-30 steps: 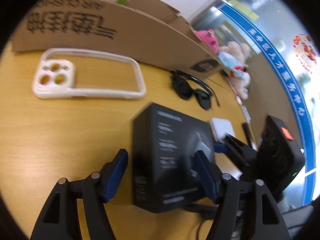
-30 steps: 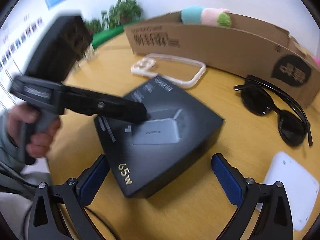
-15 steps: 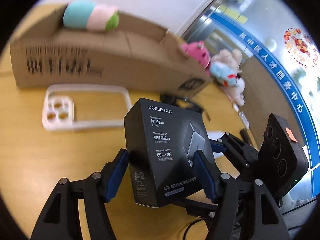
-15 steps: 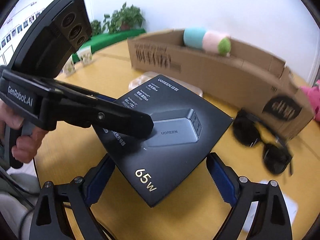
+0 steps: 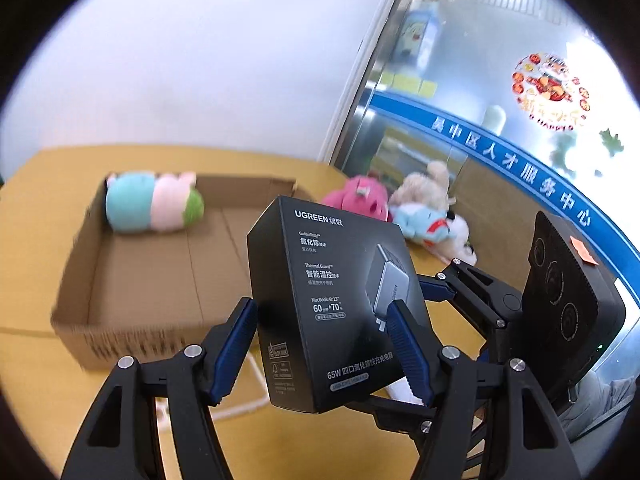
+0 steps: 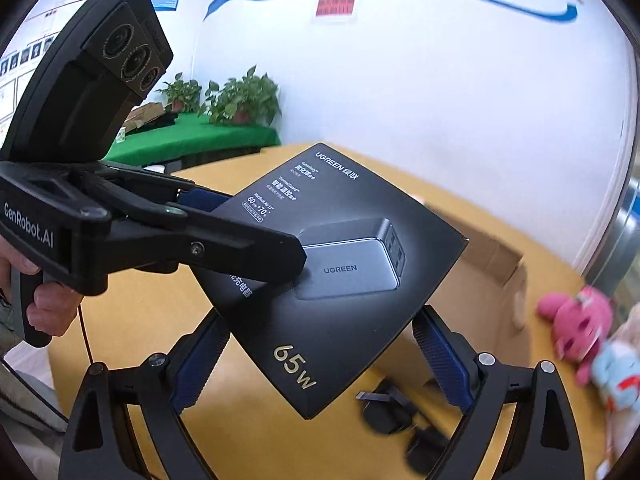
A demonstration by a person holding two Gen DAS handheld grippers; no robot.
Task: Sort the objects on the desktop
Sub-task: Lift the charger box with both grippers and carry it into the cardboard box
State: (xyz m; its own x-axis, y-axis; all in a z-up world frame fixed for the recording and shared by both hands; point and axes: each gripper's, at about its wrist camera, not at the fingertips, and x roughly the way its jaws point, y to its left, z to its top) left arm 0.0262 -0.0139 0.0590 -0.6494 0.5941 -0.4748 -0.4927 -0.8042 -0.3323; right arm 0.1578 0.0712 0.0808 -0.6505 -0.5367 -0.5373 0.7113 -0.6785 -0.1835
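Note:
A black UGREEN charger box (image 5: pixel 320 280) hangs in the air above the yellow table (image 5: pixel 48 400), tilted, with both grippers on it. My left gripper (image 5: pixel 320 352) is shut on it, one blue pad on its narrow side and one on its printed face. In the right wrist view the same box (image 6: pixel 360 200) lies corner-down between the blue pads of my right gripper (image 6: pixel 320 356), which press on its two lower edges. The left gripper (image 6: pixel 248 228) clamps its left corner there, held by a person's hand (image 6: pixel 44 308).
An open cardboard carton (image 5: pixel 120 344) stands behind the box, with a blue, pink and green plush roll (image 5: pixel 152 206) inside. Pink and pale plush toys (image 5: pixel 360 196) lie to its right. A white phone case (image 5: pixel 240 404) and dark sunglasses (image 6: pixel 400 412) lie on the table below.
Both grippers have risen with the black box, which left the table and tipped upright. The right jaws closed in onto it. The carton's inside has come into view.

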